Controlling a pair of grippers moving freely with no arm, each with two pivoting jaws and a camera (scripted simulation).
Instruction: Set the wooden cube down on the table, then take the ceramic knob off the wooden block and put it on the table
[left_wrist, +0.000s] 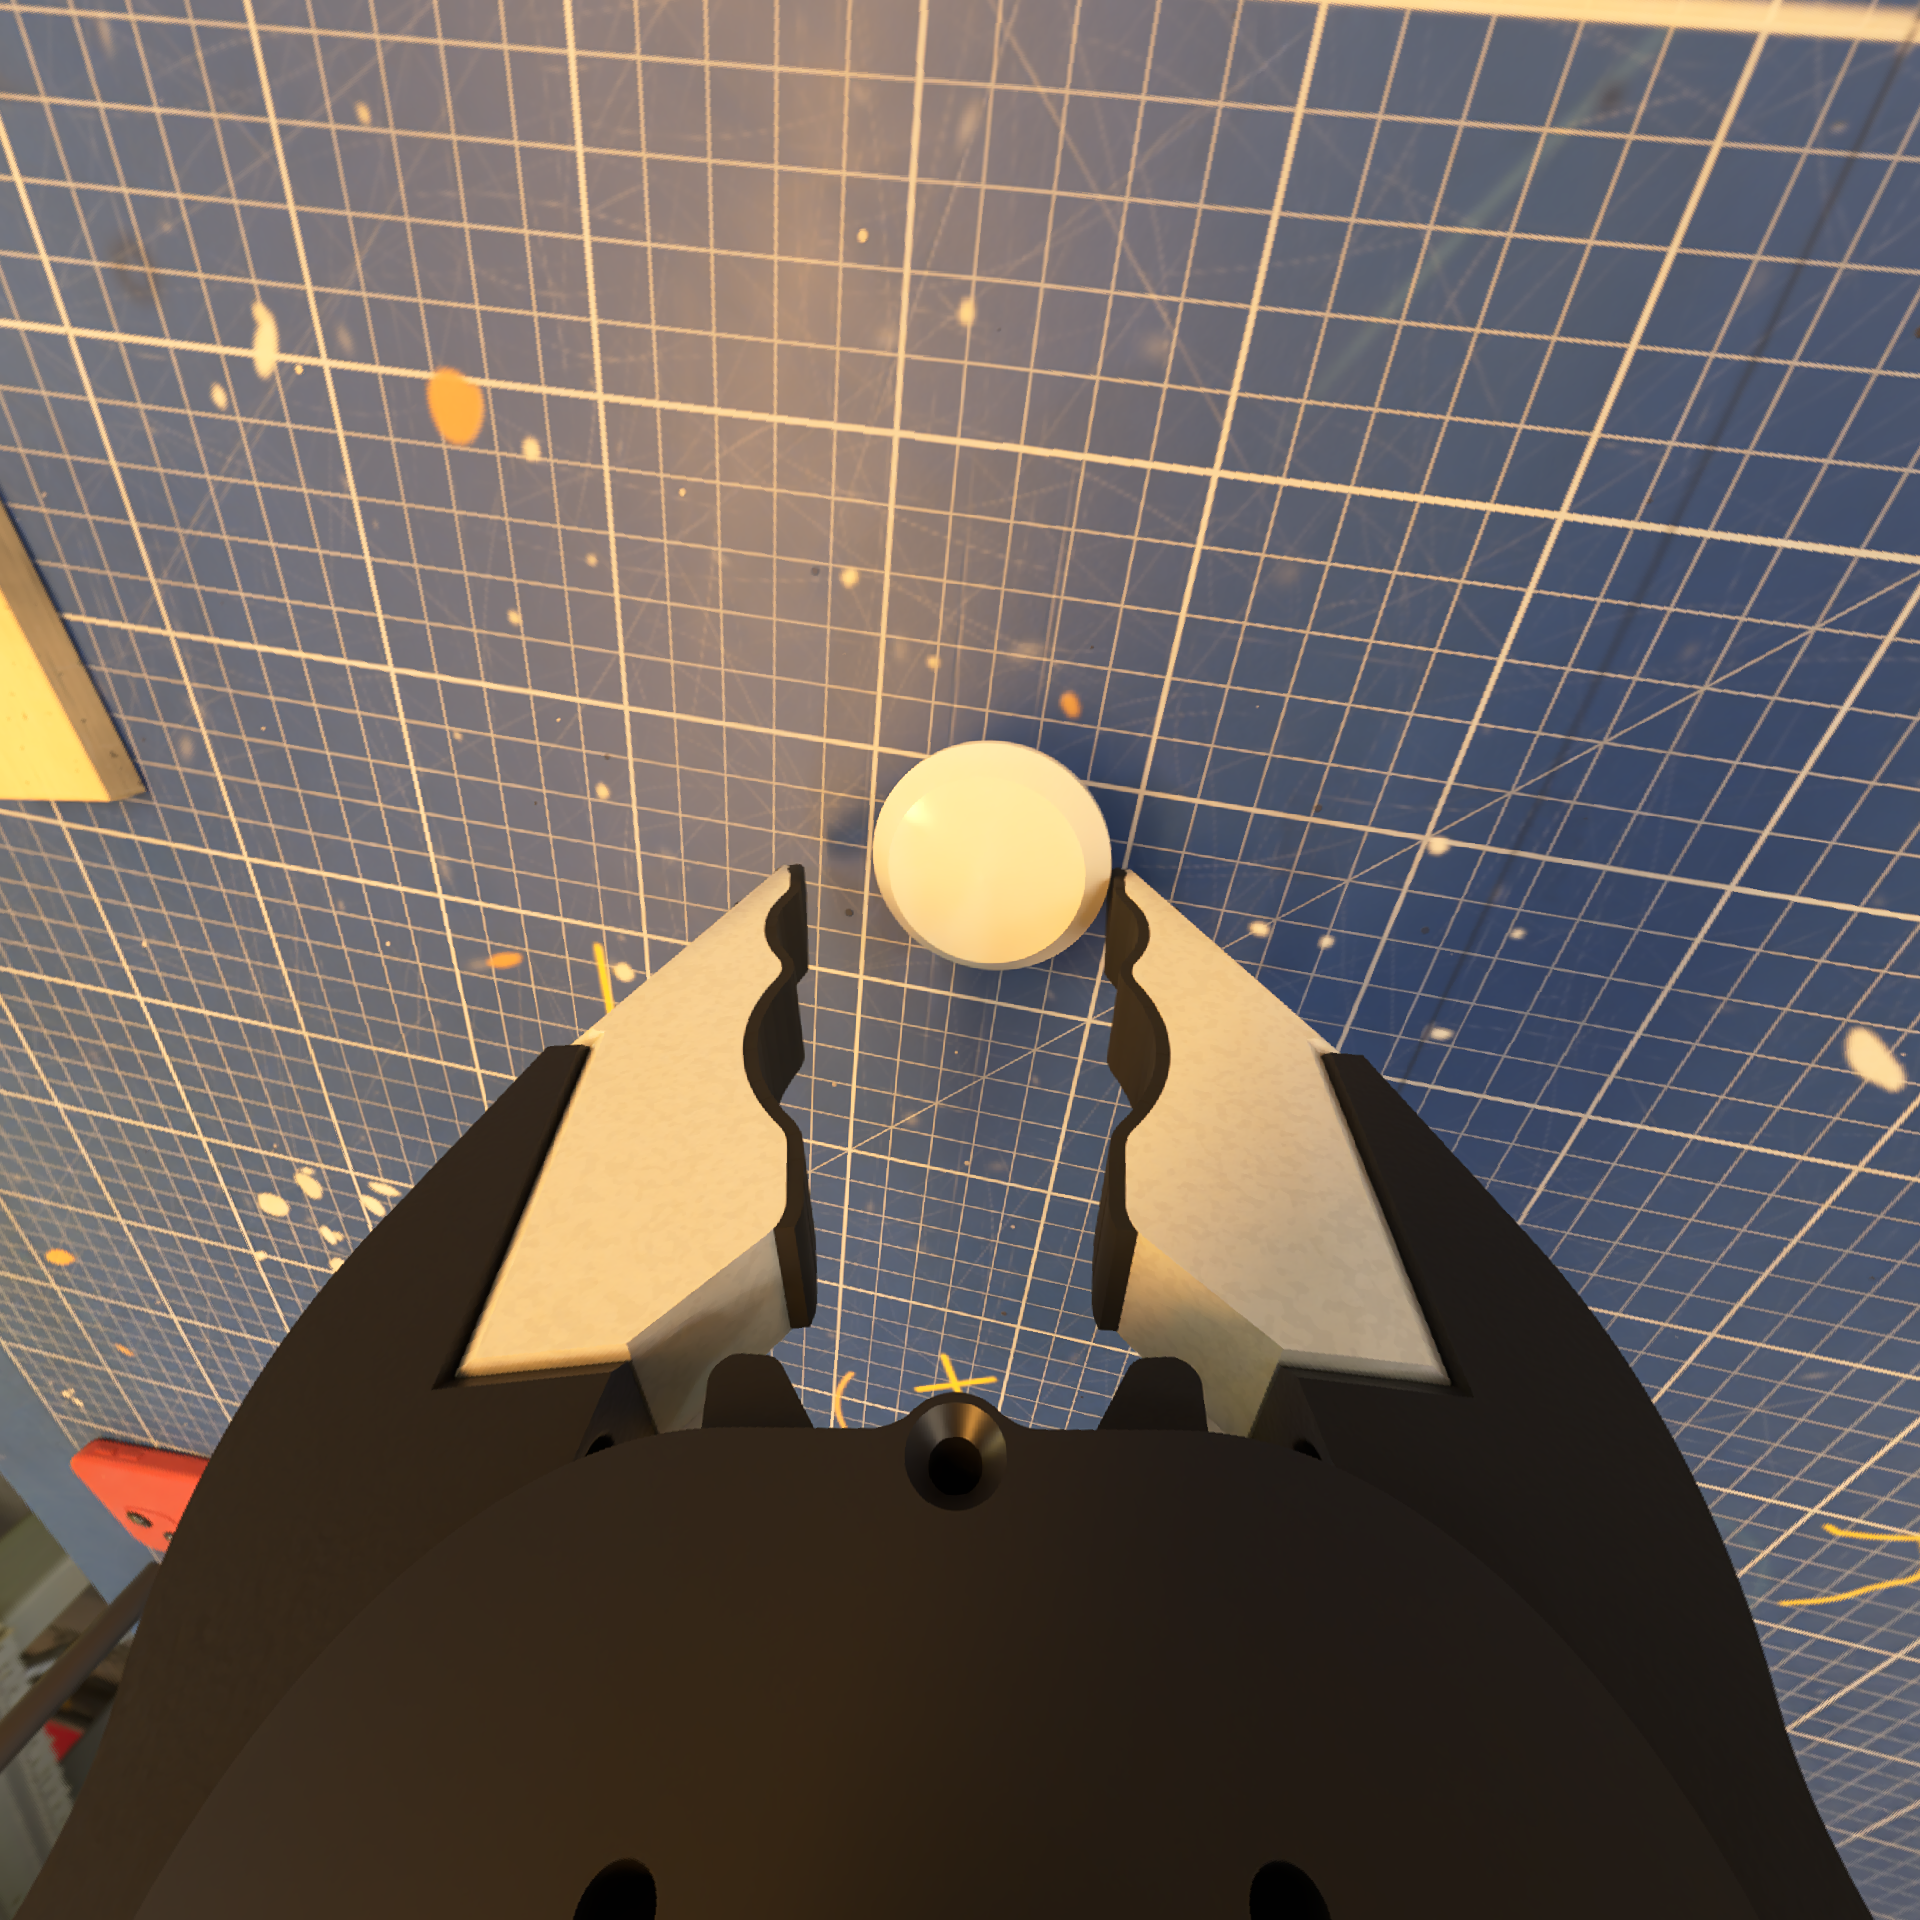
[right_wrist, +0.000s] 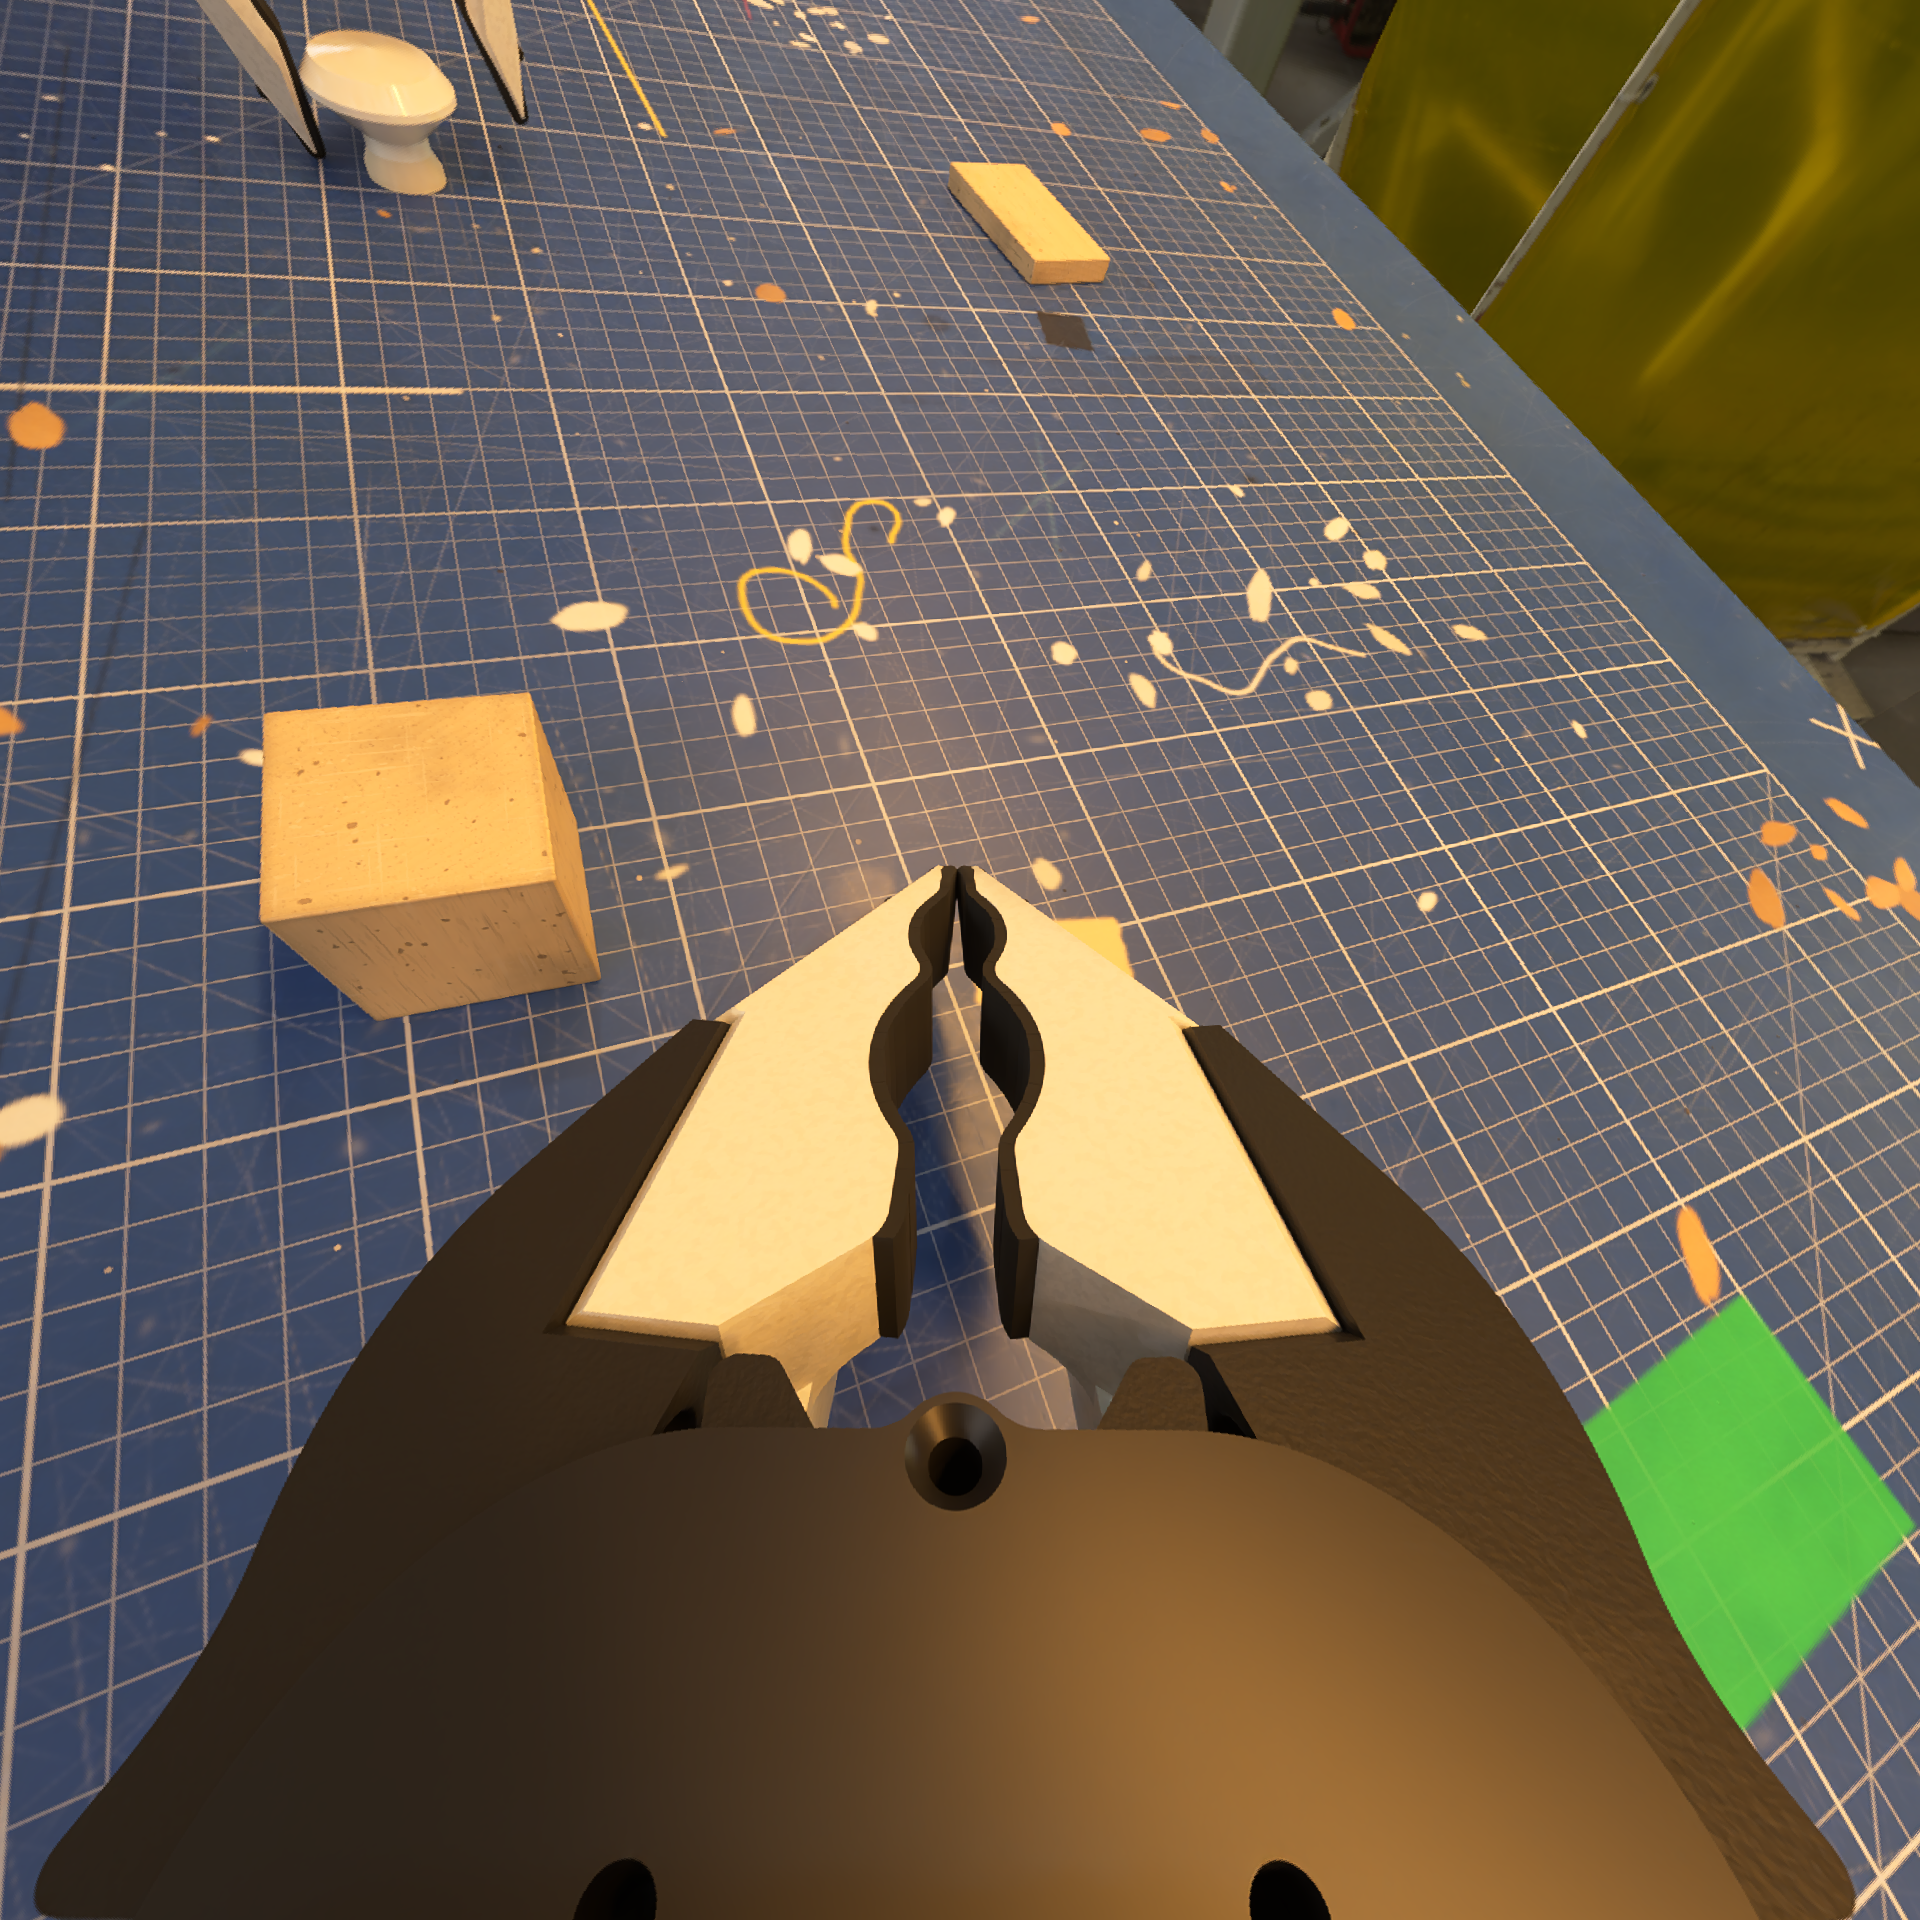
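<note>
The white ceramic knob (left_wrist: 987, 854) stands on its foot on the blue grid mat. My left gripper (left_wrist: 957, 875) is open and points down over it, one fingertip on each side. The right wrist view shows the knob (right_wrist: 379, 99) at the far left, with the left gripper's fingers (right_wrist: 272, 62) straddling it with small gaps. The wooden cube (right_wrist: 416, 847) sits on the mat, left of my right gripper (right_wrist: 954, 873), which is shut and empty. The flat wooden block (right_wrist: 1029, 220) lies farther off with nothing on it.
The table edge (right_wrist: 1558, 343) runs along the right, with yellow panels (right_wrist: 1714, 260) beyond it. A green patch (right_wrist: 1745, 1496) lies on the mat at the near right. A pale wooden piece (left_wrist: 42, 707) shows at the left edge. A red object (left_wrist: 135, 1475) sits at the lower left.
</note>
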